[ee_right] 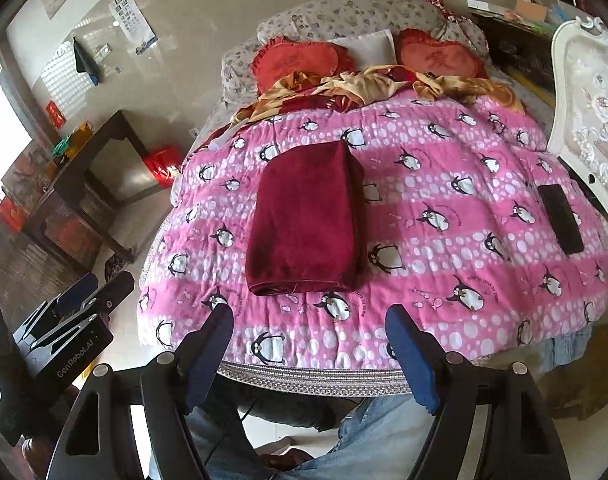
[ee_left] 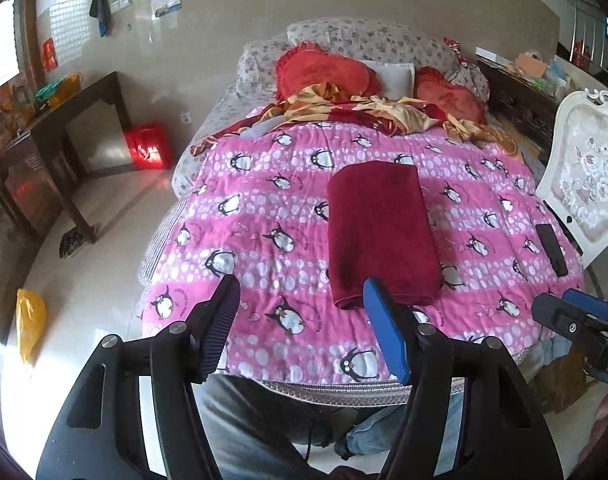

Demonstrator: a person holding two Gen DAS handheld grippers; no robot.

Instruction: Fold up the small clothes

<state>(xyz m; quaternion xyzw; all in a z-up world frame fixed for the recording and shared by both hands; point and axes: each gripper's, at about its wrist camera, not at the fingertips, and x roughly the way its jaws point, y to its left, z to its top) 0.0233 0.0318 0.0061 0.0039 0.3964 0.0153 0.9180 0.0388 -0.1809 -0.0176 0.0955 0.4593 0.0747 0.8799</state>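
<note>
Maroon folded cloth (ee_left: 380, 236) lies flat on the pink penguin quilt (ee_left: 263, 208), near the bed's foot edge, long side running up the bed. Left wrist view: left gripper (ee_left: 304, 328) hangs above the near quilt edge, jaws wide apart, nothing between them, clear of the cloth. Right gripper (ee_left: 576, 312) pokes in at the right edge, also off the cloth. Black phone (ee_left: 552, 250) sits well to the right on the quilt.

Right wrist view: same cloth (ee_right: 308, 220) mid-quilt, near hem showing layered edges. Right gripper (ee_right: 312, 344) hovers over the bed's foot edge, jaws spread wide, empty. Left gripper (ee_right: 83, 300) visible low left, off the bed. Person's jeans below both.

Fold looks close to done, maybe one more halving left. Risks: plush layers slip apart if only the top layer gets pinched; a deep grab could snag the quilt and drag it; uneven lift between hands skews the edges.
</note>
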